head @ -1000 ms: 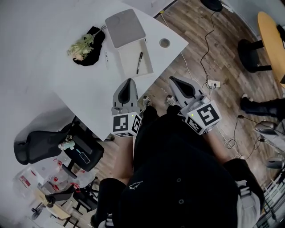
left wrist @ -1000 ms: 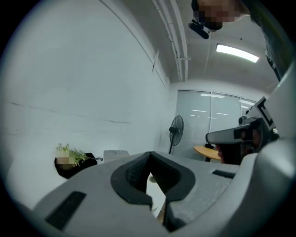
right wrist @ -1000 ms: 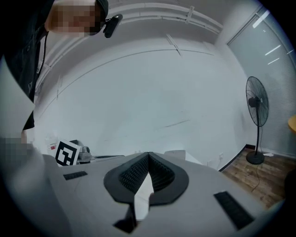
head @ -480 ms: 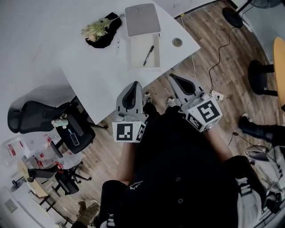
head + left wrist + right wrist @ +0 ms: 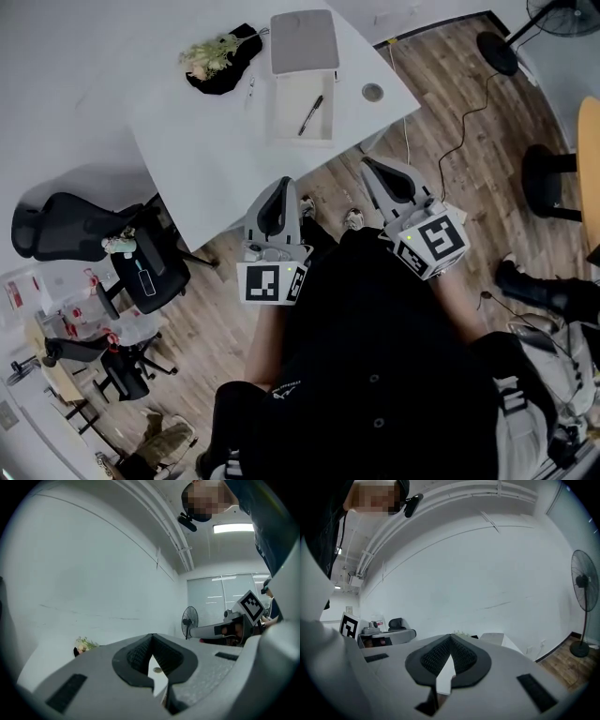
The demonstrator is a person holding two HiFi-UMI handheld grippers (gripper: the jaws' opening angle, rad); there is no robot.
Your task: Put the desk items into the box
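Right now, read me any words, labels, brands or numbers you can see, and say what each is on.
Nothing here reads as words or numbers.
White logo on the person's black clothing: too small to read.
Red and white item at the head view's left edge: print too small to read.
Marker cube of the left gripper, marker cube of the right gripper: square patterns only, no letters.

pen (image 5: 310,114) in box (image 5: 289,105), lid (image 5: 304,42) behind it, flowers (image 5: 211,54) to l
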